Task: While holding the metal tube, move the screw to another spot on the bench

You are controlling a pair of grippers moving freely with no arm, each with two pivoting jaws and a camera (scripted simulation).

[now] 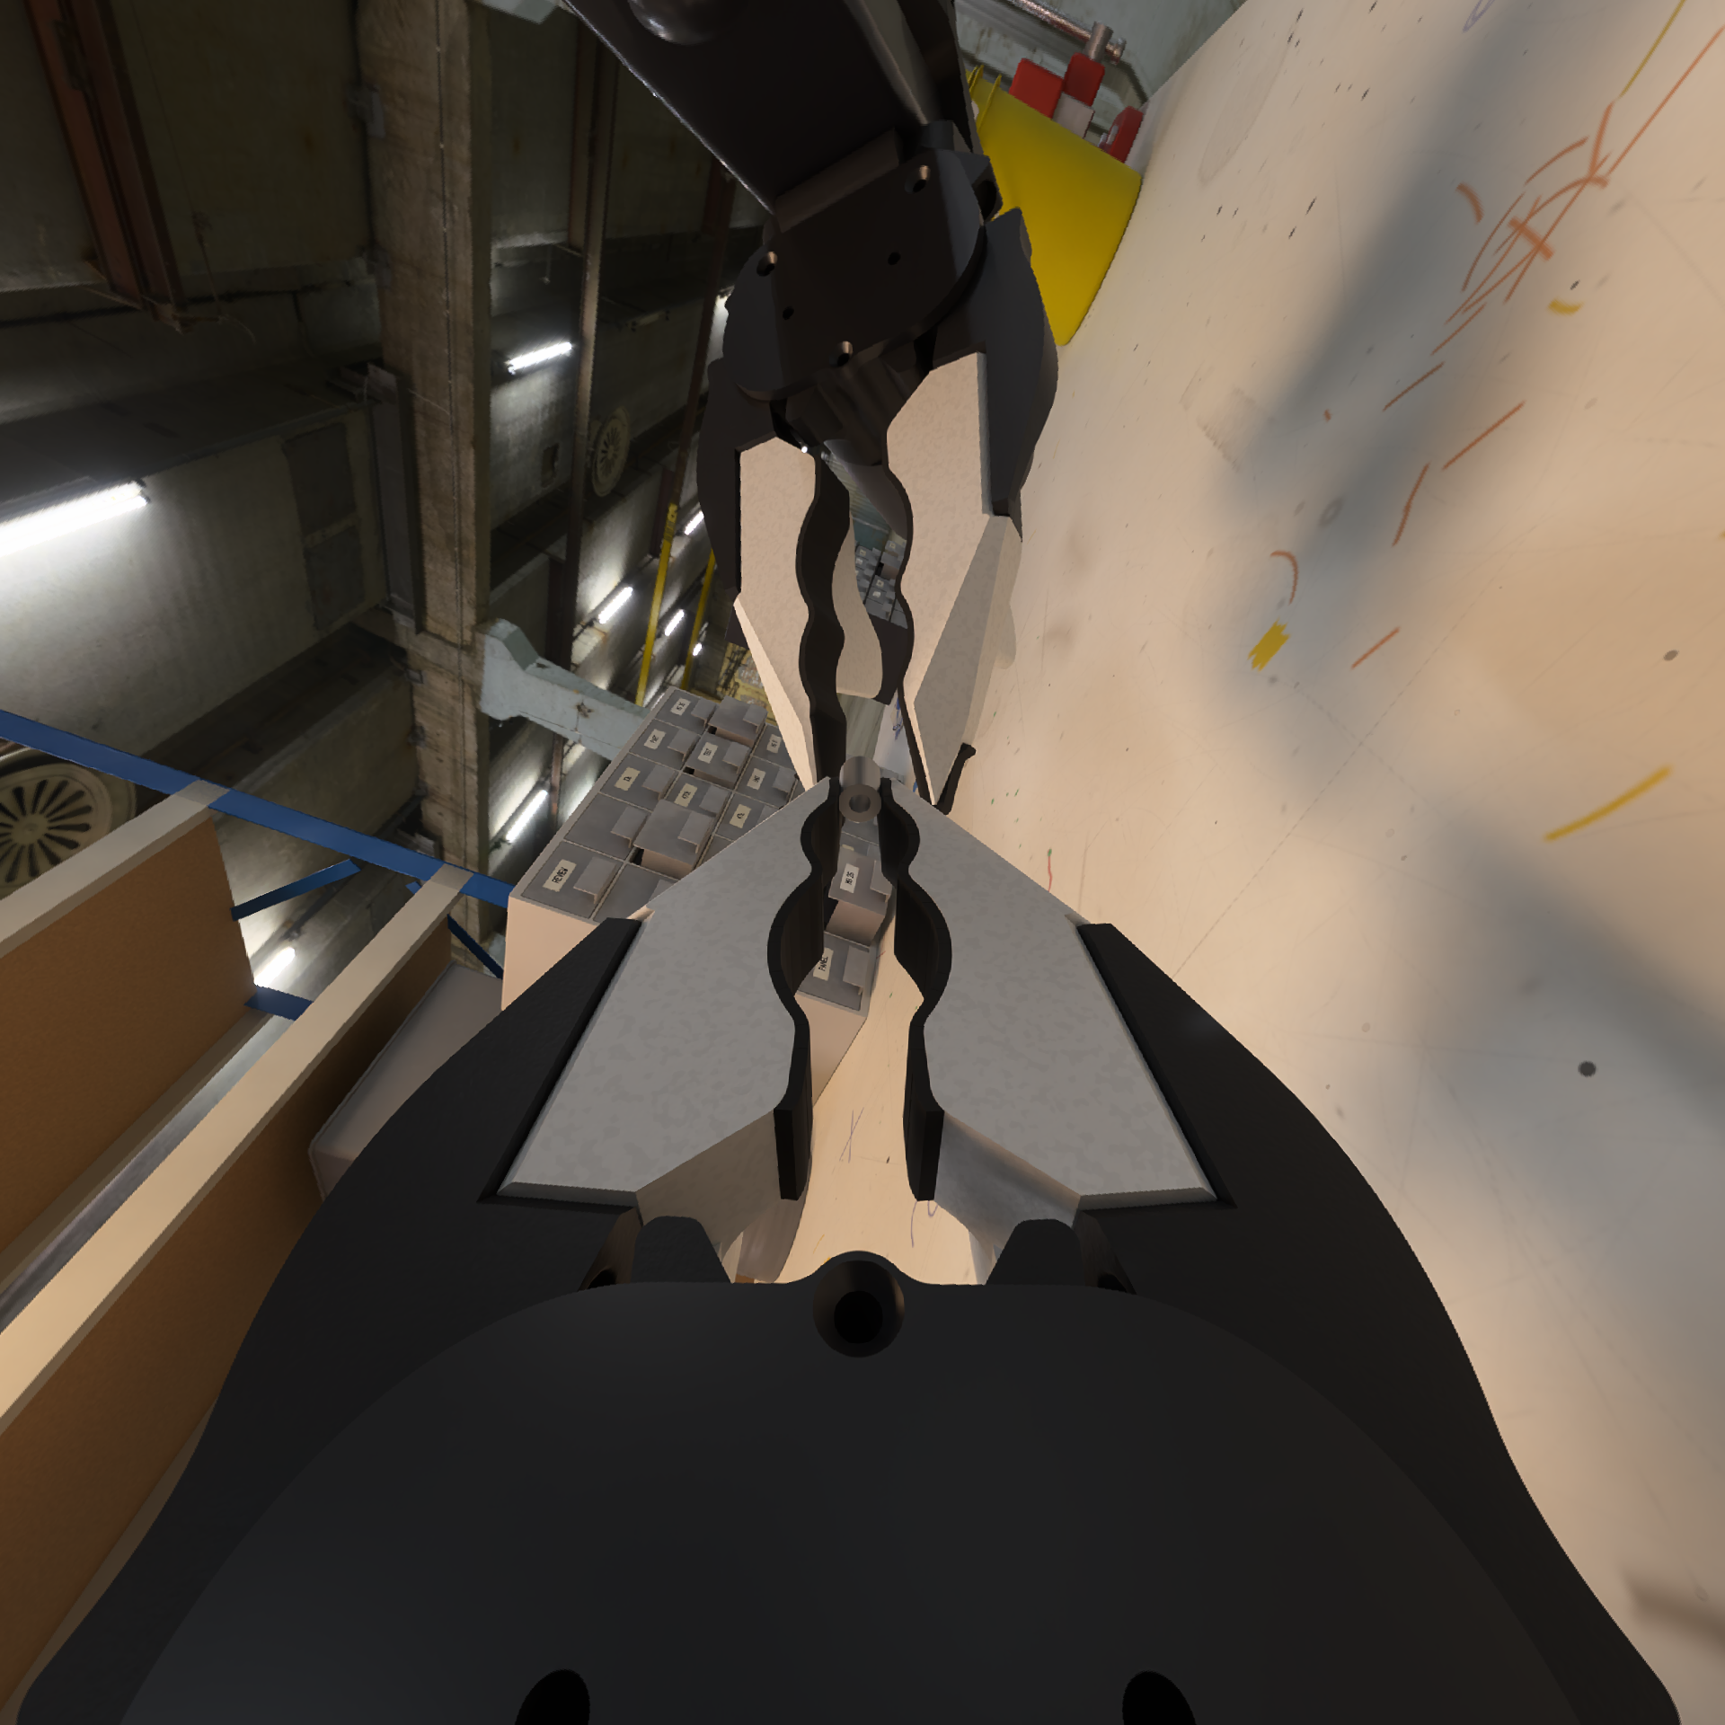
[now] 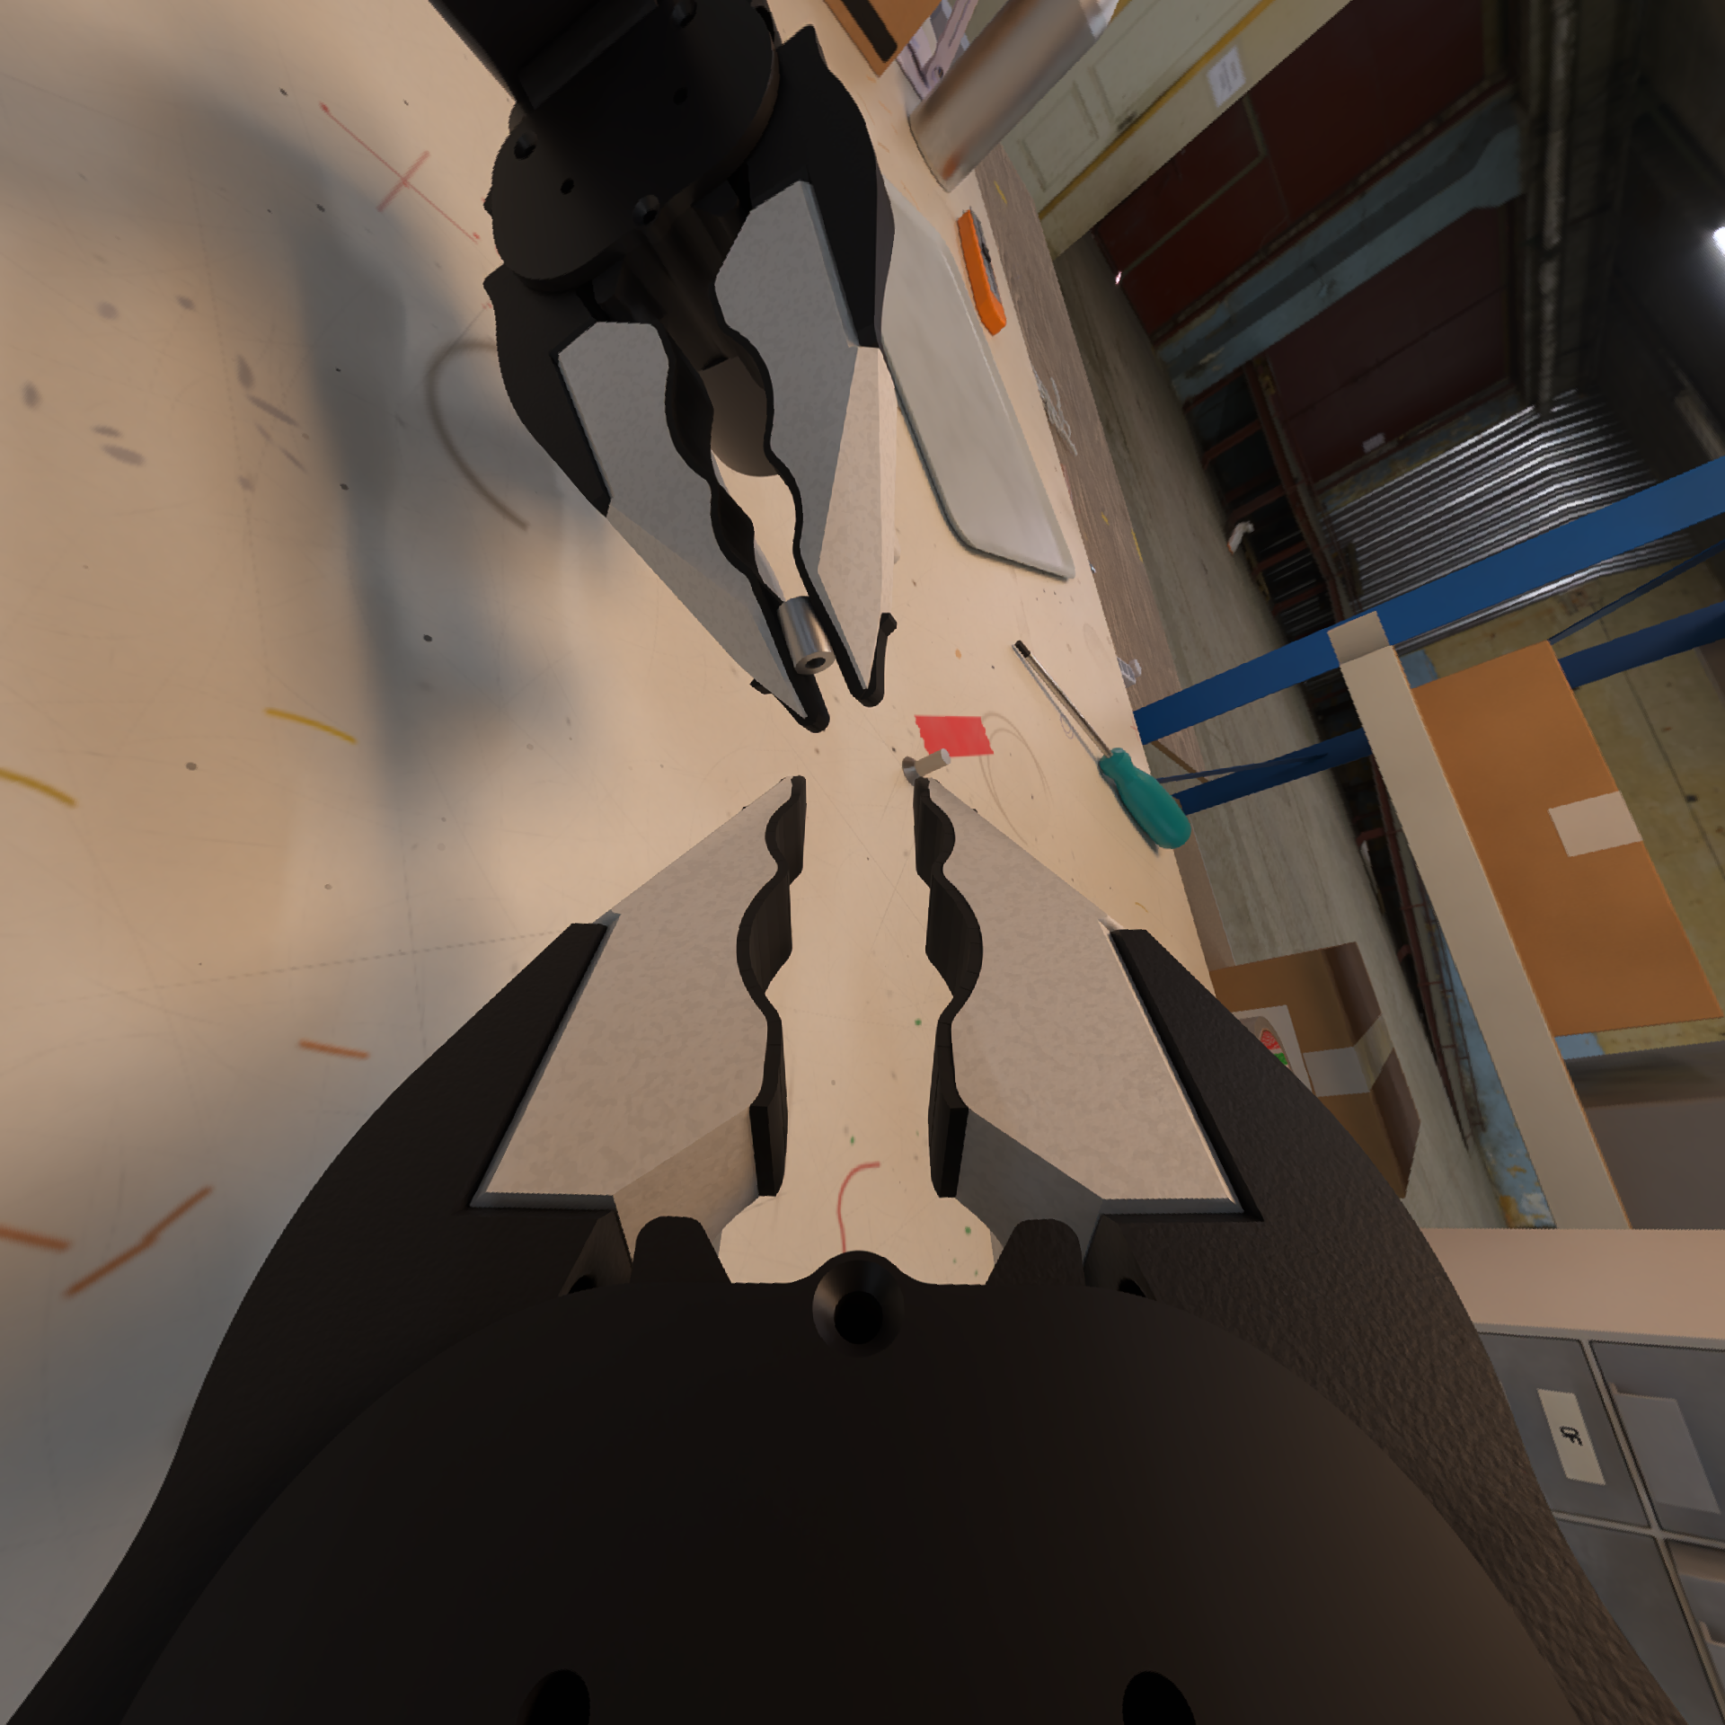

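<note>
My left gripper (image 1: 857, 786) is shut on the short metal tube (image 1: 857, 803) at its fingertips. In the right wrist view the left gripper (image 2: 845, 707) comes in from above and holds the tube (image 2: 805, 639) just over the bench (image 2: 280, 840). The small silver screw (image 2: 926, 763) lies on the bench beside a red tape patch (image 2: 952, 734). My right gripper (image 2: 859, 786) is open and empty, low over the bench. Its right fingertip (image 2: 924, 793) is right next to the screw's head. The screw is beside the gap, not between the jaws.
A green-handled screwdriver (image 2: 1120, 765) lies right of the screw near the bench edge. A grey tray (image 2: 971, 439) and an orange tool (image 2: 982, 275) lie farther back. A drawer cabinet (image 1: 691, 803) and a yellow bin (image 1: 1055, 205) stand on the bench.
</note>
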